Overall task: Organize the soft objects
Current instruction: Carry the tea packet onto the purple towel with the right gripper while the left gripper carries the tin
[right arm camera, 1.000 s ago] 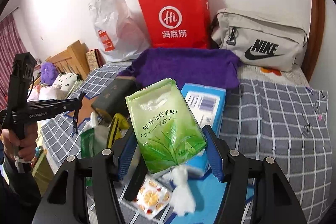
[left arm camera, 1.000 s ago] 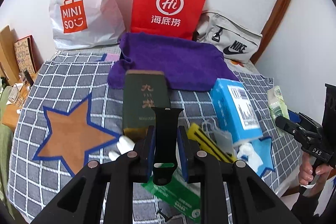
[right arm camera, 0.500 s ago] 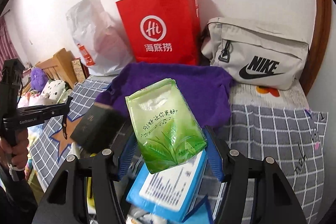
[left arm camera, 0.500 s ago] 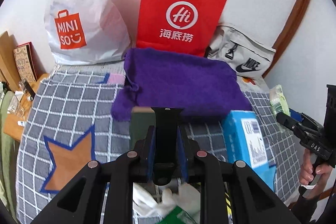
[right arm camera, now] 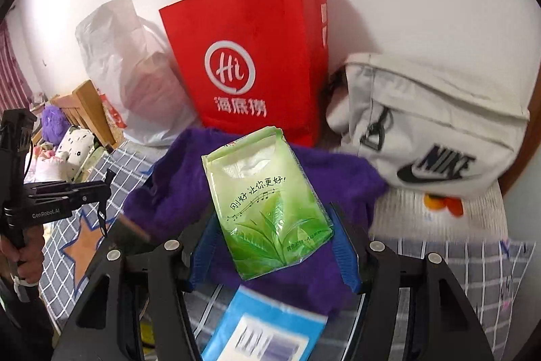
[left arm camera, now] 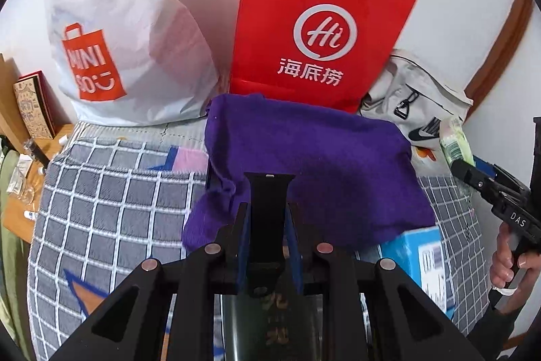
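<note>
My left gripper (left arm camera: 268, 222) is shut on a black watch strap (left arm camera: 268, 212) that stands upright between the blue pads, above the near edge of a purple towel (left arm camera: 311, 164). My right gripper (right arm camera: 270, 225) is shut on a green tissue pack (right arm camera: 267, 205), held above the same purple towel (right arm camera: 169, 192). The right gripper with its green pack also shows at the right of the left wrist view (left arm camera: 454, 144). The left gripper shows at the left of the right wrist view (right arm camera: 67, 192).
A red paper bag (left arm camera: 314, 22), a white Miniso plastic bag (left arm camera: 118, 32) and a grey Nike pouch (right arm camera: 432, 124) stand against the wall on the checked bedspread (left arm camera: 108, 198). A blue tissue pack (left arm camera: 422, 263) and a dark green box (left arm camera: 270, 327) lie below the grippers.
Both grippers have moved forward toward the wall, still holding the strap and the green pack. The bags and the towel have grown larger; the clutter at the bed's near end has dropped out of view.
</note>
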Available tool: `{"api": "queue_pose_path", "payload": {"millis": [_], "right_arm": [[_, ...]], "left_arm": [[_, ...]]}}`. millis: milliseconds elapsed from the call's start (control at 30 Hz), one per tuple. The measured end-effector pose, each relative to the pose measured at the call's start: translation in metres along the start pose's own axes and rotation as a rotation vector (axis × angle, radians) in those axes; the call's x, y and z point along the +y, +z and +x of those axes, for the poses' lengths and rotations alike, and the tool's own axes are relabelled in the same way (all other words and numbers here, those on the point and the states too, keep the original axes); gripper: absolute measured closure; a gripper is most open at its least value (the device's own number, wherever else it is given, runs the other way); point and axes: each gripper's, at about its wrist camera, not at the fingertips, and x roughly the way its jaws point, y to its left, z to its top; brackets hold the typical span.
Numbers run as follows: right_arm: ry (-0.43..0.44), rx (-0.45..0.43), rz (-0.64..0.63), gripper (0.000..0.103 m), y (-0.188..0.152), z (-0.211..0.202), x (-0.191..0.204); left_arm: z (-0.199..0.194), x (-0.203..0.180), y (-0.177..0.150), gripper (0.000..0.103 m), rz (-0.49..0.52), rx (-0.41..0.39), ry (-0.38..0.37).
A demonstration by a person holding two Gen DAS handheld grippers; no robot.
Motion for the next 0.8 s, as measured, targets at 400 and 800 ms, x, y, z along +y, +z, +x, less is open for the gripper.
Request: {"api": "queue_pose_path", "payload": {"millis": [400, 800], "right_arm": [[-0.001, 0.143, 0.041, 0.042, -0.007, 0.081, -0.035], [0.007, 0.198, 0.011, 0.042, -0.015, 0.109, -0.031]], "left_arm": [[0.047, 0.004, 0.036, 0.083, 0.0, 0.038, -0.016], [0.078, 0.011, 0.038, 0.083, -0.001, 0.083, -0.015]]}}
